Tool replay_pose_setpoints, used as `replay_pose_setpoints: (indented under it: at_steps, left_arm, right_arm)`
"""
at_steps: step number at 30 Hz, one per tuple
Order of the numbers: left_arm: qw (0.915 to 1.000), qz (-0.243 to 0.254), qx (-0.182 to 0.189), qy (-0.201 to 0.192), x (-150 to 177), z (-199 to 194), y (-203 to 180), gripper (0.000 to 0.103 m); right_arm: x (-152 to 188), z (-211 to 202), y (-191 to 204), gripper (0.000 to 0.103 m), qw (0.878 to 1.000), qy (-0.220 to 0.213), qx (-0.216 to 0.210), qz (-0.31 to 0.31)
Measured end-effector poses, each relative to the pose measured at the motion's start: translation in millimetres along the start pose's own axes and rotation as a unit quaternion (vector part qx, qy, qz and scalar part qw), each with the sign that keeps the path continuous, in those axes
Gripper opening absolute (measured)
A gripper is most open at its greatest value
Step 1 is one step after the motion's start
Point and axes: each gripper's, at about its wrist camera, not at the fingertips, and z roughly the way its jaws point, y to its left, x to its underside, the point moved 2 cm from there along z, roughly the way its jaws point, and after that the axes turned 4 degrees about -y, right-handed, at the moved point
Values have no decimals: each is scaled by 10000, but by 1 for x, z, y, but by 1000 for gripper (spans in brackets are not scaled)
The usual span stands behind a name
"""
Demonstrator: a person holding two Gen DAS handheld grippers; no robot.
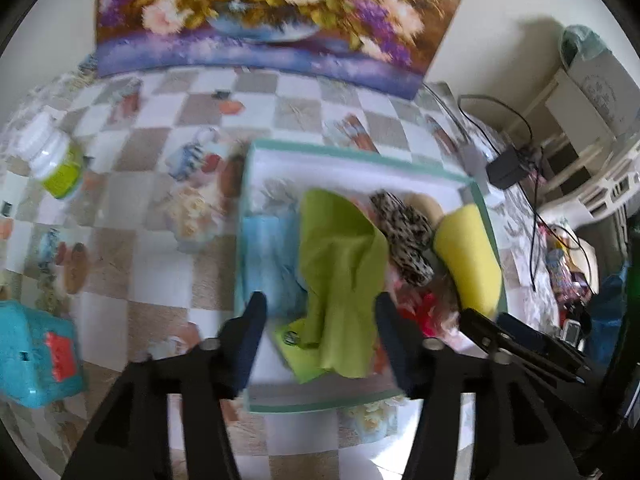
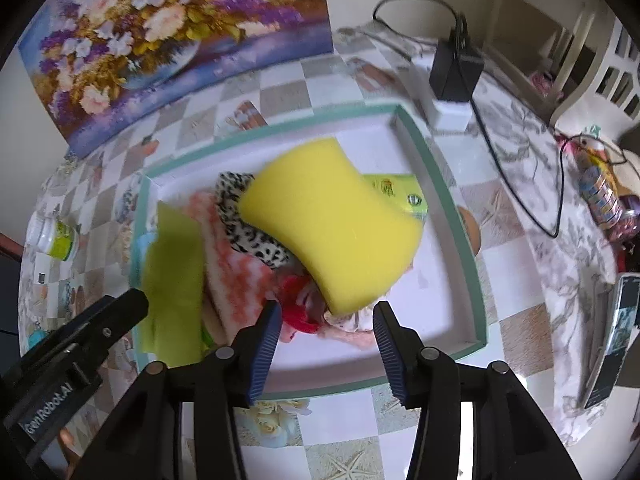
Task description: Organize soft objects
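A white tray with a teal rim (image 1: 360,150) (image 2: 280,128) lies on the checked tablecloth and holds a pile of soft things. A lime-green cloth (image 1: 340,264) (image 2: 172,272) is draped over the pile, between the fingers of my left gripper (image 1: 320,308), which is open; its pads stand apart from the cloth. A yellow sponge (image 2: 328,216) (image 1: 468,256) rests tilted on the pile, its near end just ahead of my open right gripper (image 2: 329,312), untouched by the pads. A leopard-print cloth (image 2: 248,224), a pink-and-white towel (image 2: 236,280) and a blue cloth (image 1: 268,252) lie underneath.
A white bottle with a green label (image 1: 52,156) (image 2: 56,232) stands at the left. A teal box (image 1: 36,356) sits near the left edge. A black charger with cables (image 2: 456,72) lies behind the tray, and a phone (image 2: 616,336) at the right. A flower painting (image 1: 260,20) leans against the wall.
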Motion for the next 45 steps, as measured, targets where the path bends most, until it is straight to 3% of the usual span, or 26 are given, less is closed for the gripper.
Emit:
replay_pose_setpoints:
  at_steps: [2, 4, 11, 13, 34, 45]
  left_arm:
    - [9997, -95, -215, -68, -3, -5, 8, 73]
    - [9991, -167, -368, -123, -5, -7, 16, 78]
    - [9939, -168, -1044, -311, -5, -9, 43, 99]
    - [9930, -180, -1103, -393, -5, -11, 46, 103]
    - [9852, 136, -1555, -715, 18, -49, 48, 103]
    - [9739, 313, -2163, -618, 50, -65, 58, 103]
  right_arm:
    - [-2, -9, 1, 62, 9999, -105, 0, -20]
    - [-3, -15, 2, 75, 9998, -169, 5, -44]
    - [-3, -21, 9, 102, 9993, -293, 80, -223]
    - [-4, -21, 11, 103, 9990, -334, 125, -259]
    - [20, -45, 18, 103, 9982, -509, -10, -307]
    - [47, -57, 23, 103, 9974, -584, -22, -433]
